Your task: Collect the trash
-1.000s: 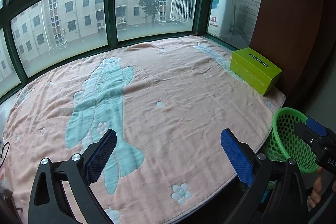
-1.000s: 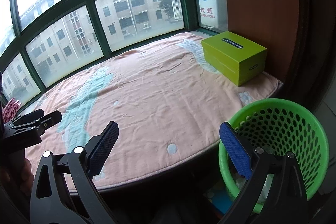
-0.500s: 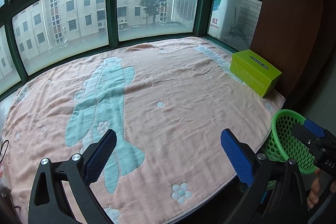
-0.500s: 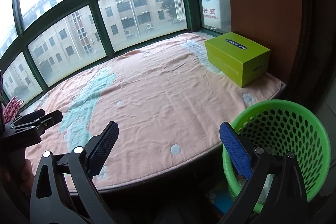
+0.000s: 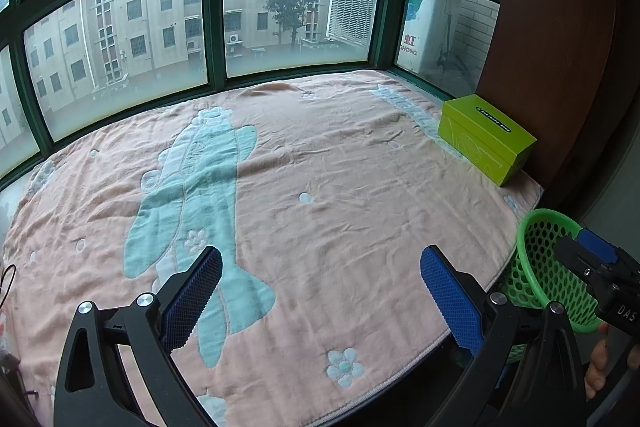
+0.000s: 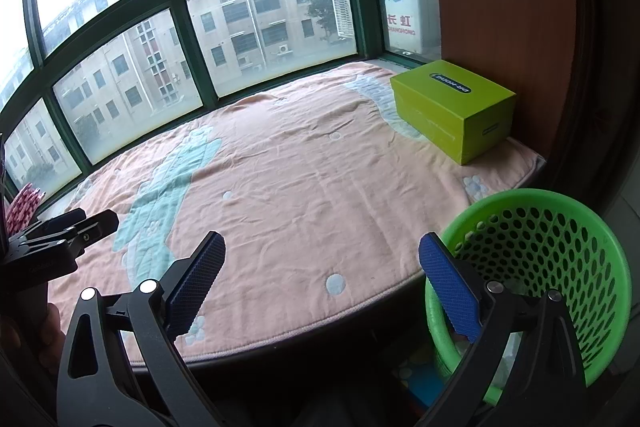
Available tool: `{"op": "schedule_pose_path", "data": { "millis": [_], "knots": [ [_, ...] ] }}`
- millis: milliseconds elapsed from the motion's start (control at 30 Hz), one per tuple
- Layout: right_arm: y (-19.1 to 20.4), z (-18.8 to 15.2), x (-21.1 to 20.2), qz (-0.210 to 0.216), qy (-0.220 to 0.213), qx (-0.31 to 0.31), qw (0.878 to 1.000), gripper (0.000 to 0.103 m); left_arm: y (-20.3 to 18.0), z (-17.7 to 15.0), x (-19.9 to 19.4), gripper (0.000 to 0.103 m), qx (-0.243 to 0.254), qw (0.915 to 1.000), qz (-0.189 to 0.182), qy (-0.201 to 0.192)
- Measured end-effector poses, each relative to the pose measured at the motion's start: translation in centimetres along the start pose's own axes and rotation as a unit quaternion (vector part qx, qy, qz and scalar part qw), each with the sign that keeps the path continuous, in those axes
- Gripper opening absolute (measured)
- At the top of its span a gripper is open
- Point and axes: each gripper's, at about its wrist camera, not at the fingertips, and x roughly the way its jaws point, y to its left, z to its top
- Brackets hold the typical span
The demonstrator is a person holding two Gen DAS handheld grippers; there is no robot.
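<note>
A green perforated plastic basket (image 6: pixel 560 239) stands on the floor beside the front right edge of the bed; it also shows at the right in the left wrist view (image 5: pixel 536 259). Its inside is mostly hidden; something pale lies low in it. My left gripper (image 5: pixel 320 291) is open and empty above the pink blanket (image 5: pixel 320 167). My right gripper (image 6: pixel 320 279) is open and empty above the bed's front edge, its right finger (image 6: pixel 448 287) over the basket rim. No loose trash shows on the blanket.
A lime green box (image 5: pixel 486 139) sits on the blanket at the right, against a brown wooden panel (image 6: pixel 500 7). Green-framed windows (image 5: pixel 216 19) curve round the far side. A red-and-white patterned thing (image 6: pixel 22 207) shows at the far left.
Both grippers have drawn back and risen slightly, so the bed and box look a little farther off. Both stay open and empty.
</note>
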Motion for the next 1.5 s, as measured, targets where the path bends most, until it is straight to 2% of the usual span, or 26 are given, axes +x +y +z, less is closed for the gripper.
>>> {"op": "schedule_pose_path", "data": {
  "millis": [1500],
  "knots": [
    [0.11, -0.05, 0.26, 0.002, 0.002, 0.002, 1.000, 0.097, -0.07, -0.39, 0.07, 0.096, -0.005, 1.0000, 0.000, 0.006]
  ]
}}
